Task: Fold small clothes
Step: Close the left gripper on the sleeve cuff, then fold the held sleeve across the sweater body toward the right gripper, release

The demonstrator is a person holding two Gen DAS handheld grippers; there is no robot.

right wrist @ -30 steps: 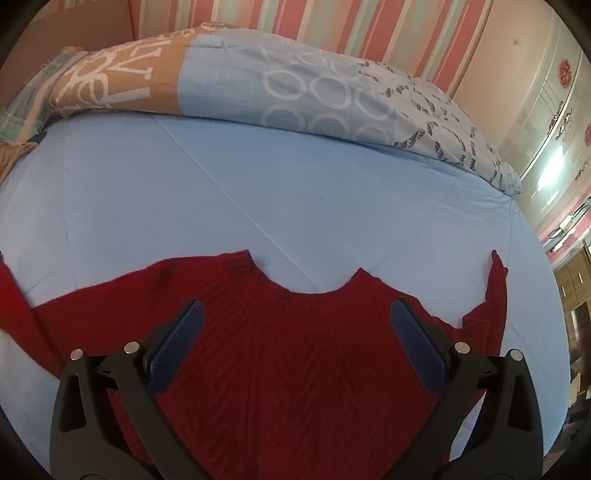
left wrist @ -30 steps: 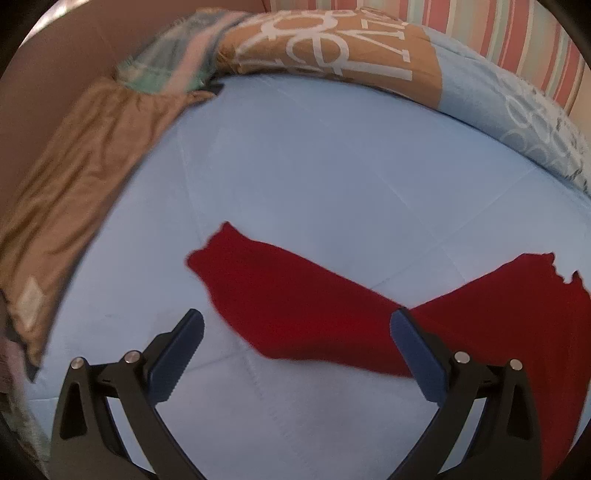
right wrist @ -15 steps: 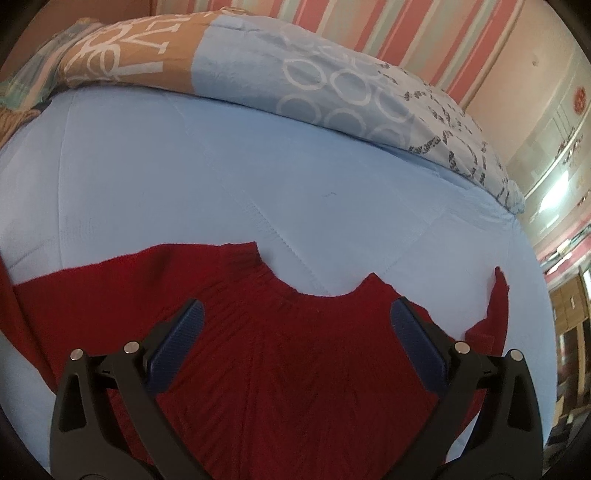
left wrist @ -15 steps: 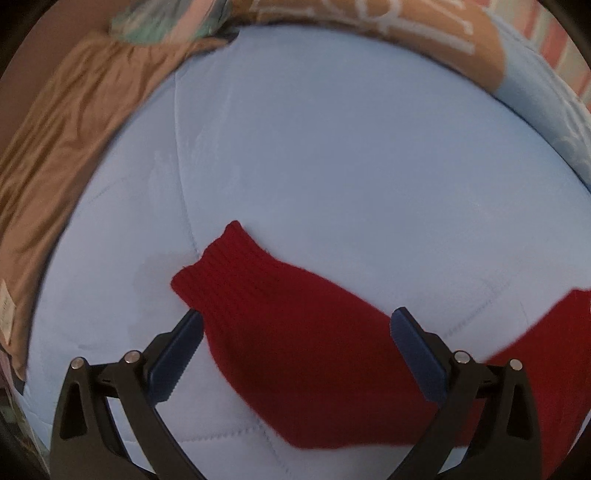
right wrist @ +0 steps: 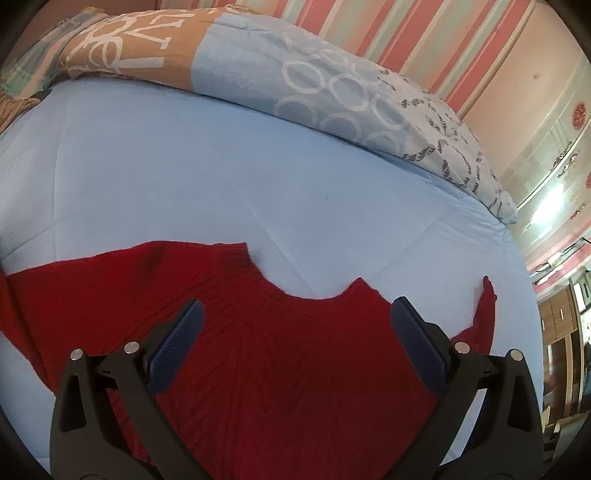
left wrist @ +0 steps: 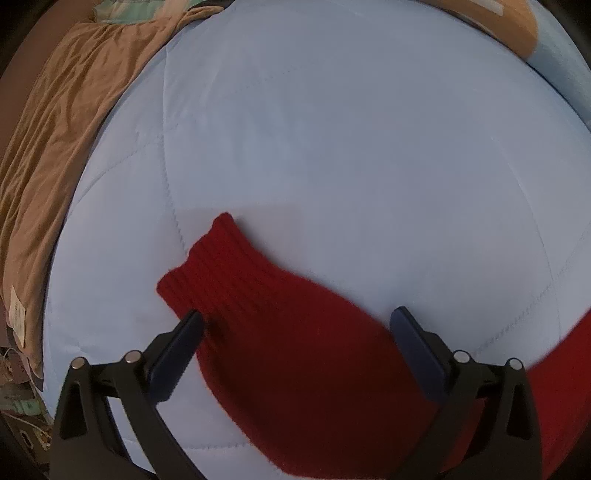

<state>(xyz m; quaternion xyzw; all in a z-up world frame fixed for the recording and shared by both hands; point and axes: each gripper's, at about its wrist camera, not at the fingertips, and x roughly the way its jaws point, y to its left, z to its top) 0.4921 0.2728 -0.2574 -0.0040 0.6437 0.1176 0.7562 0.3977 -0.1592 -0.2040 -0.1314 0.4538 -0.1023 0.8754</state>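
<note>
A red knitted sweater [right wrist: 280,354] lies flat on the light blue bed sheet [right wrist: 221,177], neckline facing away. In the left wrist view its left sleeve [left wrist: 288,347] lies spread out, ribbed cuff [left wrist: 207,273] pointing up and left. My left gripper [left wrist: 295,332] is open, low over the sleeve, its fingers straddling it just behind the cuff. My right gripper [right wrist: 295,325] is open above the sweater's chest, just below the neckline [right wrist: 306,291]. The right sleeve [right wrist: 480,317] sticks up at the far right.
A patterned blue and tan duvet [right wrist: 295,74] lies rolled along the far side of the bed. A brown cloth [left wrist: 48,147] lies along the bed's left edge. A striped wall [right wrist: 406,33] and cabinets [right wrist: 561,314] stand beyond.
My left gripper has moved down and forward over the sleeve, so the cuff now sits between its fingers. My right gripper has dropped slightly toward the sweater's chest.
</note>
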